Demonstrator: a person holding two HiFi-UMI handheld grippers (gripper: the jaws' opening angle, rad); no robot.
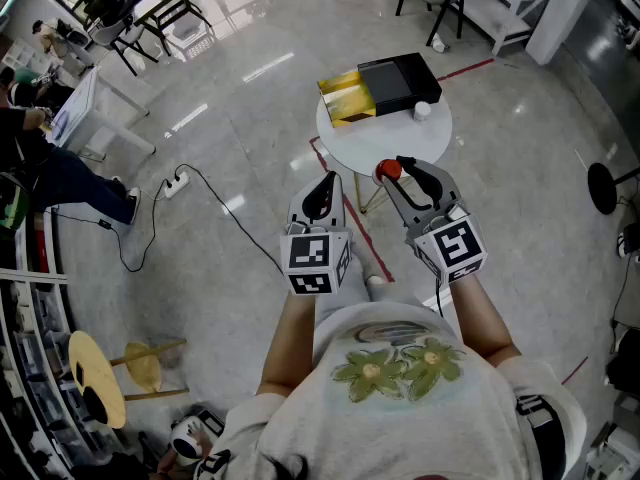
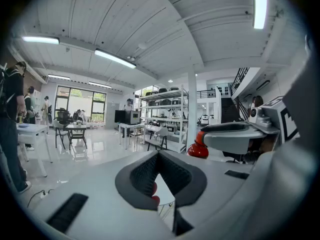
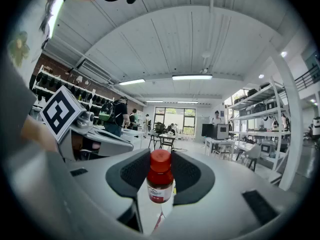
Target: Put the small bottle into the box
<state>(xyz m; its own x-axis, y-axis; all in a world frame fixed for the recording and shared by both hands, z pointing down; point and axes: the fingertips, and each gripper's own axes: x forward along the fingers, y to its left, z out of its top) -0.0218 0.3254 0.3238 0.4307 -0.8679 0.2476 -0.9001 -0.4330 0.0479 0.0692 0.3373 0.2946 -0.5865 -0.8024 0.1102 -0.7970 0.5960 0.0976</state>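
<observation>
A small bottle (image 1: 388,171) with a red cap and white label hangs in the air over the near edge of a round white table (image 1: 345,146). My right gripper (image 1: 393,169) is shut on the small bottle (image 3: 161,181), which stands upright between the pads of the right gripper (image 3: 161,176). On the table's far side lies an open black box (image 1: 398,81) with a yellow part (image 1: 345,96) beside it. My left gripper (image 1: 325,184) hovers left of the bottle, shut and empty. In the left gripper view the pads of the left gripper (image 2: 158,156) meet, and the bottle (image 2: 198,147) shows to the right.
A small white object (image 1: 422,111) sits on the table near the box. Red tape lines (image 1: 365,243) run across the floor under the table. A power strip with its cable (image 1: 176,182) lies on the floor to the left. A wooden stool (image 1: 96,378) stands at the lower left.
</observation>
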